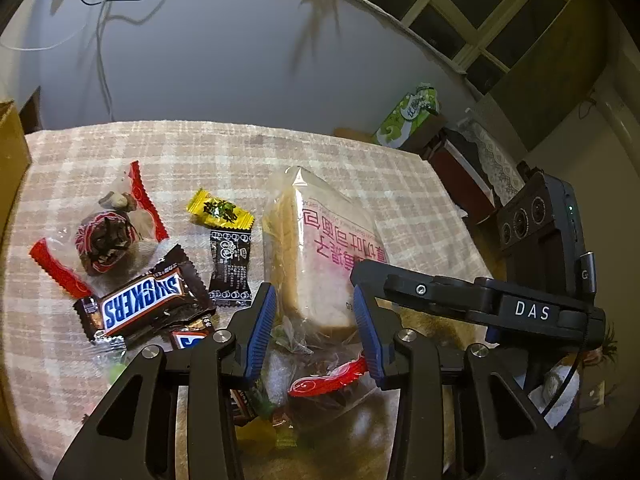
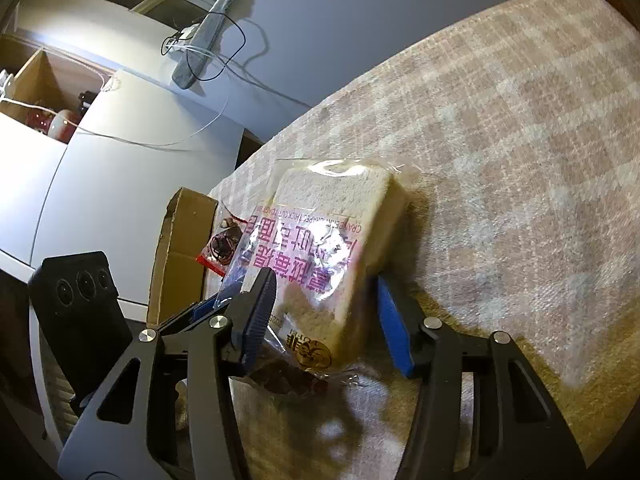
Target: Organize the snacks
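A bagged slice of bread (image 1: 320, 256) with pink print stands on edge on the checked tablecloth (image 1: 200, 152). My left gripper (image 1: 316, 320) straddles its near end, blue pads (image 1: 262, 320) close to or touching the bag. My right gripper (image 2: 324, 312) straddles the same bread (image 2: 332, 248) from the other side, jaws apart, pads close beside it. The right gripper's arm (image 1: 480, 300) shows in the left wrist view. Left of the bread lie a Snickers bar (image 1: 140, 304), a black sachet (image 1: 231, 268), a yellow candy (image 1: 220, 210) and a red-edged clear snack bag (image 1: 108, 236).
More wrappers, one red-edged (image 1: 328, 380), lie under my left gripper. A cardboard box (image 2: 180, 260) stands at the table's left edge. A green tissue pack (image 1: 408, 120) sits beyond the table's far right. Cables (image 1: 104, 40) hang on the wall.
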Demonstrator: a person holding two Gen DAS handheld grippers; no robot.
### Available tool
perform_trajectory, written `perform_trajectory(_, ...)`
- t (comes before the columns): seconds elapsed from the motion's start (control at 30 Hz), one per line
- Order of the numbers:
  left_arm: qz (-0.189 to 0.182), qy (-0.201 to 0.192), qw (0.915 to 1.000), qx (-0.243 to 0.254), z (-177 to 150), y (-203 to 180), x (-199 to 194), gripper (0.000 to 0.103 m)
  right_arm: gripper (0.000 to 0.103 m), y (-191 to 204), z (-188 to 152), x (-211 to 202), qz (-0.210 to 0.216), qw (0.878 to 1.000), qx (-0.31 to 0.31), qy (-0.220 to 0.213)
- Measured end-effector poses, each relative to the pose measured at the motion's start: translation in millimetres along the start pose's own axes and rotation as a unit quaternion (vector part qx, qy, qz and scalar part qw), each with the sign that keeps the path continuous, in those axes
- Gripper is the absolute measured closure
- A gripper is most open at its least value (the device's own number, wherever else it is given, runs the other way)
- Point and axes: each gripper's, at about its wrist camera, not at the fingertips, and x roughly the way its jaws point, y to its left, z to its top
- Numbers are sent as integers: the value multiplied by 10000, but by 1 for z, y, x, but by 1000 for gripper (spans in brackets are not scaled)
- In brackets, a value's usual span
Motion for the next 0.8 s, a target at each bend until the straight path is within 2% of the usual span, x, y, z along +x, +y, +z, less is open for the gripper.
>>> perform_trajectory(0.33,2,-362,9993,121,-3,-4,-32,64,52,25,-4,-18,-21,9992,-352,-166)
perform_trajectory(0.57,104,-751,9970,125,-10,7,-70,64,52,65,-8,-21,-11,9966,-794,-228)
perform_trajectory(0.8,220,-1080,9939,-91,-22,29,-107,64,52,111,-16,-7,36,9919,-1265,-136)
